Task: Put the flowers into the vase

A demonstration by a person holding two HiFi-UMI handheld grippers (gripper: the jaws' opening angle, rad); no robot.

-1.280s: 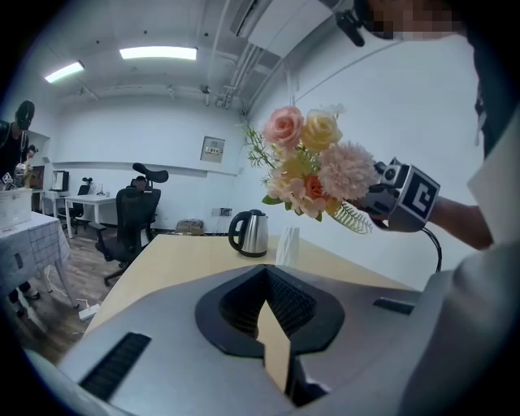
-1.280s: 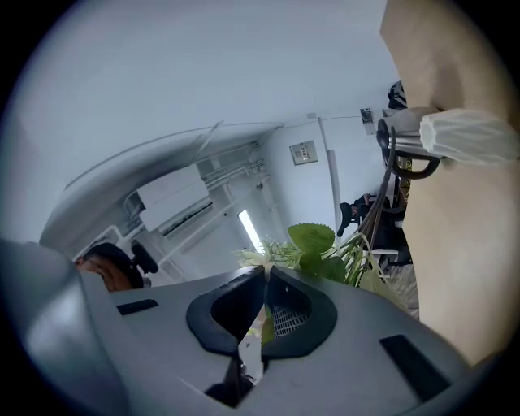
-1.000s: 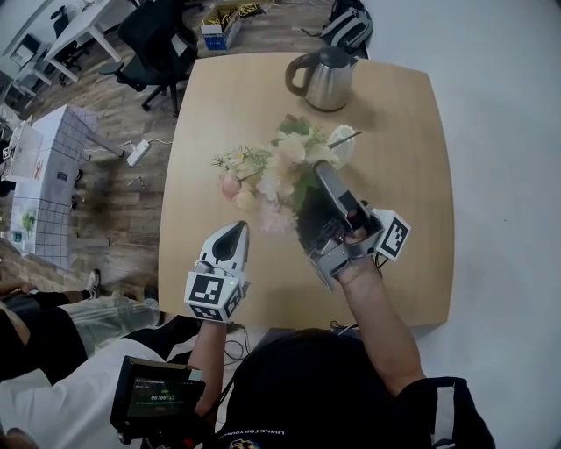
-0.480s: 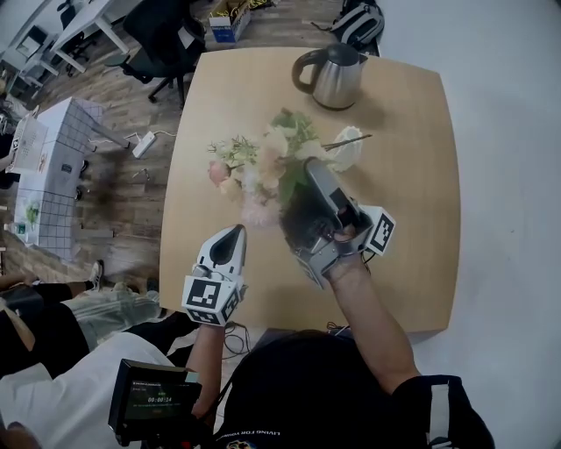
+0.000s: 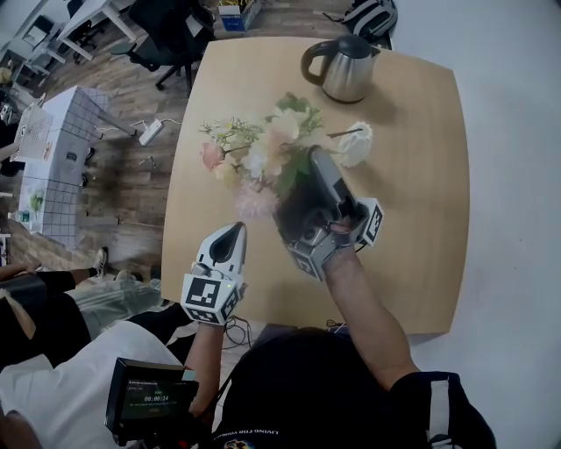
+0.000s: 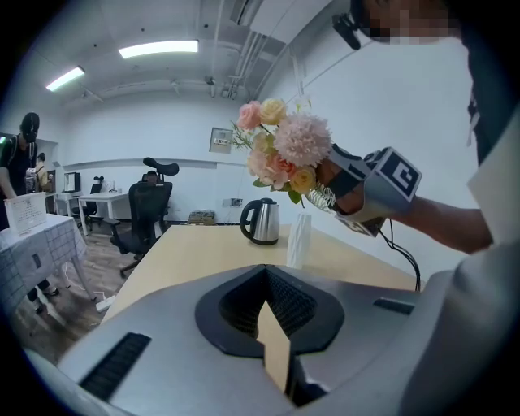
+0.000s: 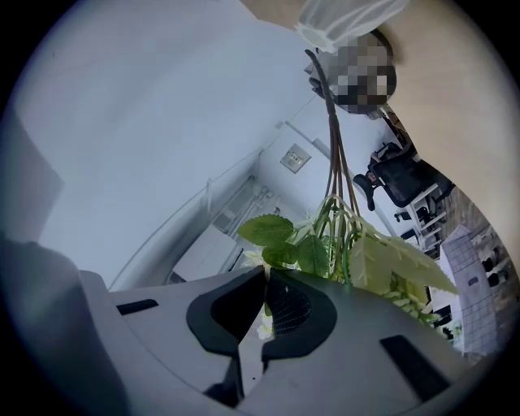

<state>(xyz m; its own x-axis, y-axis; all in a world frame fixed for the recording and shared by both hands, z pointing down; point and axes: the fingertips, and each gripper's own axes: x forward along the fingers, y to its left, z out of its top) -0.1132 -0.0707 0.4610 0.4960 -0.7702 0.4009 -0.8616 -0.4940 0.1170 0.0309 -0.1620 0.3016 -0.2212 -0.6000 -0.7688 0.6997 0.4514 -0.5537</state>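
A bouquet of pink, cream and white flowers (image 5: 254,158) is held above the wooden table (image 5: 421,237), left of the white ribbed vase (image 5: 355,145). My right gripper (image 5: 317,165) is shut on its leafy stems and points upward. In the right gripper view the thin stems (image 7: 335,154) run from the leaves (image 7: 325,244) at the gripper (image 7: 266,276) toward the vase (image 7: 345,20). My left gripper (image 5: 235,230) hovers at the table's near edge, shut and empty. The left gripper view shows that gripper (image 6: 264,272), the vase (image 6: 300,240) standing upright, and the bouquet (image 6: 280,154) raised above it.
A steel kettle (image 5: 344,68) stands at the table's far side, behind the vase. Left of the table are a black office chair (image 5: 162,26), a power strip (image 5: 151,131) and a table with a grid cloth (image 5: 57,167). A person holds a small screen (image 5: 153,399) at the lower left.
My right gripper has rolled with the bouquet, so its marker cube sits closer against the hand. The flowers stay left of the vase. The left gripper has not moved.
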